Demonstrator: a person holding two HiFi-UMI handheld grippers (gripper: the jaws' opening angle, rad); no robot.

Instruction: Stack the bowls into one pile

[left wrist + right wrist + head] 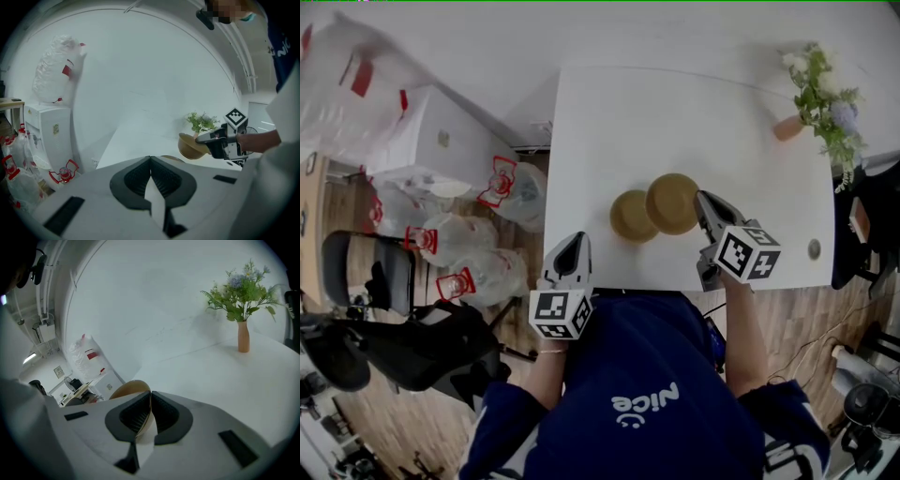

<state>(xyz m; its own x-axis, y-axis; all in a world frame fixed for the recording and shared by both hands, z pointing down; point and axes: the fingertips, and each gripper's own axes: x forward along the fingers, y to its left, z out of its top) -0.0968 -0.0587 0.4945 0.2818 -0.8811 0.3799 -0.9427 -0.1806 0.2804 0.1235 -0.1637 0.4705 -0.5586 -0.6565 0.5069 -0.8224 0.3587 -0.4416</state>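
Item: two tan bowls on a white desk (609,112), stacking not yet done. The resting bowl (630,217) sits mouth up near the desk's front edge. The held bowl (672,203) is carried clear of the surface, its rim pinched by the right claw (703,204); in the right gripper view the jaws are seen closed on that thin rim (150,394), with the bowl (127,389) bulging out to their left. The left claw (575,246) is held low at the front edge, jaws pressed together on nothing (150,159), and takes no part. Governing relation: from above, the held bowl lies just to the right of the resting bowl and overlaps its right edge, so the target is judged to lie leftward and downward from the right claw — the nearer of the two by far. Both bowls are round, so no long axis is to be matched; only mouth-up level matters, and the held bowl (192,146) is seen slightly tilted from the left gripper view. Hard to make out: the resting bowl is reduced to a sliver of rim (172,158) behind the left claw's body, and is absent from the right gripper view — the gap in height between the bowls cannot be judged exactly. Also recorded: a vase of flowers (820,98) at the far right corner, well apart.
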